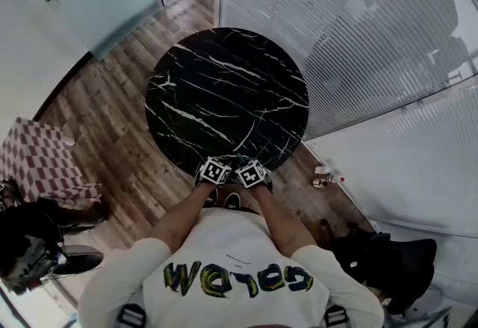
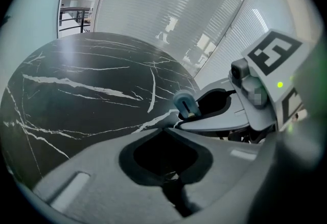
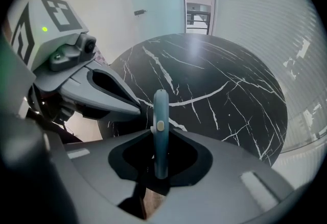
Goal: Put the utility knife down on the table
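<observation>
round black marble table (image 1: 224,95), white veins, on wood plank floor (image 1: 119,132). left gripper (image 1: 215,171) and right gripper (image 1: 252,174) side by side at table's near edge, marker cubes up, close together. white shirt (image 1: 231,267) below. checkered seat (image 1: 41,162) far left; striped glass wall (image 1: 358,35) right; black bag (image 1: 388,259) lower right.

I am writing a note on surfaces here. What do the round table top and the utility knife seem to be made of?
The table top looks like polished black marble, or an imitation of it: white veins cross it and it shows soft glare. The utility knife looks like smooth blue-grey plastic with a dull finish and a small pale button; no blade shows.
</observation>
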### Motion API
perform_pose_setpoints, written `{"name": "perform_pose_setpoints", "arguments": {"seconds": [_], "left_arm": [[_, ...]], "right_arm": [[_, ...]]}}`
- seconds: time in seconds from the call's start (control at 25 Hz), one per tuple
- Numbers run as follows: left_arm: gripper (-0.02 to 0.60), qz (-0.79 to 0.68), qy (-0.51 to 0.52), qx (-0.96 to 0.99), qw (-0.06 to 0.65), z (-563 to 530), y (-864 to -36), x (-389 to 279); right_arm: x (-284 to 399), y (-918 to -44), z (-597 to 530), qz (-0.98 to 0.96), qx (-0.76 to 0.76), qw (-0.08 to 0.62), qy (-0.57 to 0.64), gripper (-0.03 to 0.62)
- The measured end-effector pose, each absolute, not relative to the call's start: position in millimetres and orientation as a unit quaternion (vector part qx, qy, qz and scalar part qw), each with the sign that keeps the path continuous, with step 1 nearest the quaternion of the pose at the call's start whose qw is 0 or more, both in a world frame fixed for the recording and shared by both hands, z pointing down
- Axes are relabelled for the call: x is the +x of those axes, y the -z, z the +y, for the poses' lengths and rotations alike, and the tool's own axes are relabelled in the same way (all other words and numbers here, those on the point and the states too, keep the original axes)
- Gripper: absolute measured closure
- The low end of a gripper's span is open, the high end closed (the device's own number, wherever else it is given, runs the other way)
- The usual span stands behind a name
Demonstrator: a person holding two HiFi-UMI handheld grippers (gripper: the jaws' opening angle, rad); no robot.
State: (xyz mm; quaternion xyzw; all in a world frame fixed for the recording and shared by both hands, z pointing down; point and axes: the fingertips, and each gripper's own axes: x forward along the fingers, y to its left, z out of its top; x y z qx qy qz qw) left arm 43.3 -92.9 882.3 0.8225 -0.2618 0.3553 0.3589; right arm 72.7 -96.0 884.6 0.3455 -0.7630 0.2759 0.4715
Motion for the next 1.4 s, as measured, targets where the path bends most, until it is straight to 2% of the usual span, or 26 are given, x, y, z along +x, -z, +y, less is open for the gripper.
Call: {"name": "perform_pose_setpoints", "arguments": {"seconds": [1.4], "left_arm": [[0.58, -0.26, -0.351, 0.818, 0.375, -90, -890, 36]], "right_arm": [[75, -899, -91, -0.757, 0.342, 0.48, -0.281, 0.516]]}}
